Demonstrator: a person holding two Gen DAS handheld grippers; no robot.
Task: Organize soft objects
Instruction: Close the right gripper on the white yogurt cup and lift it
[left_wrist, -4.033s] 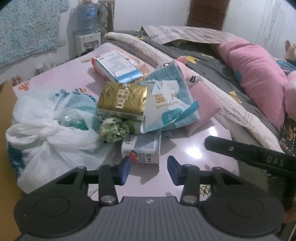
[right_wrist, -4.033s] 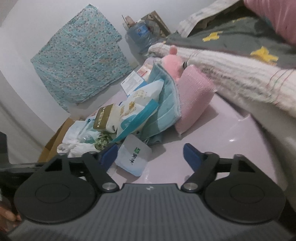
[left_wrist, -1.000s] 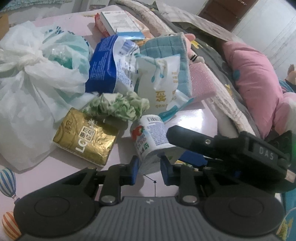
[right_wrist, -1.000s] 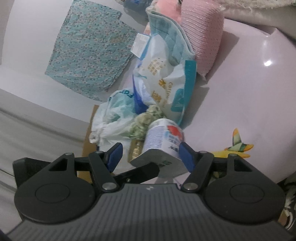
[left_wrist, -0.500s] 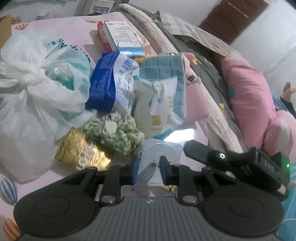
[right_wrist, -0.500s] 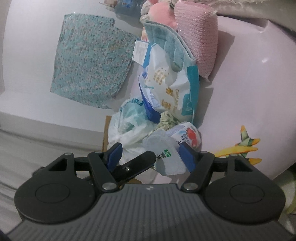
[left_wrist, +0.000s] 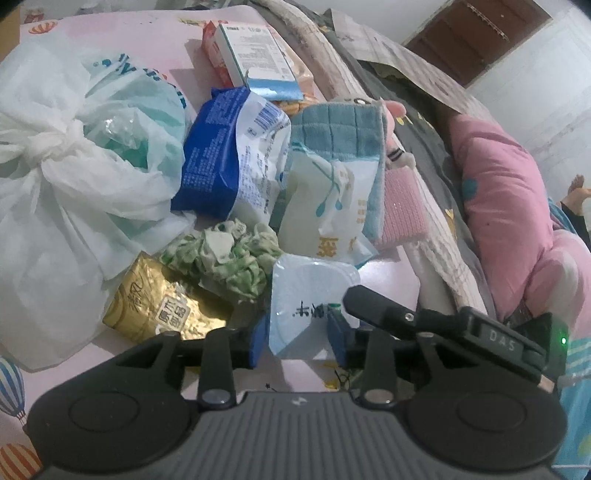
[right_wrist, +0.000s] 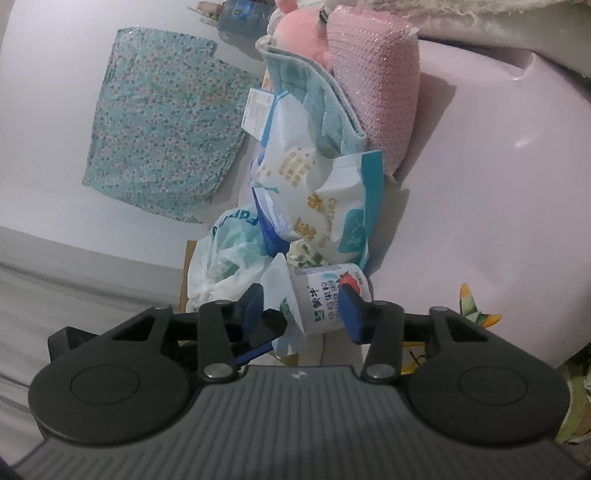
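Left wrist view: the left gripper (left_wrist: 297, 338) is opening around the yogurt cup (left_wrist: 308, 306), which sits above the pink table (left_wrist: 110, 44) beside a gold pack (left_wrist: 159, 306). Right wrist view: the right gripper (right_wrist: 301, 308) is closing on the cup's body (right_wrist: 325, 299), pads touching.

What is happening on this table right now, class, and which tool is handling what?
A person with a handheld gripper in each hand is passing a small yogurt cup between them above a pink table piled with soft packs, a white plastic bag and a gold pouch. The left gripper is opening around the cup's foil lid, while the right gripper is closing on the cup's body. The handover looks unfinished.
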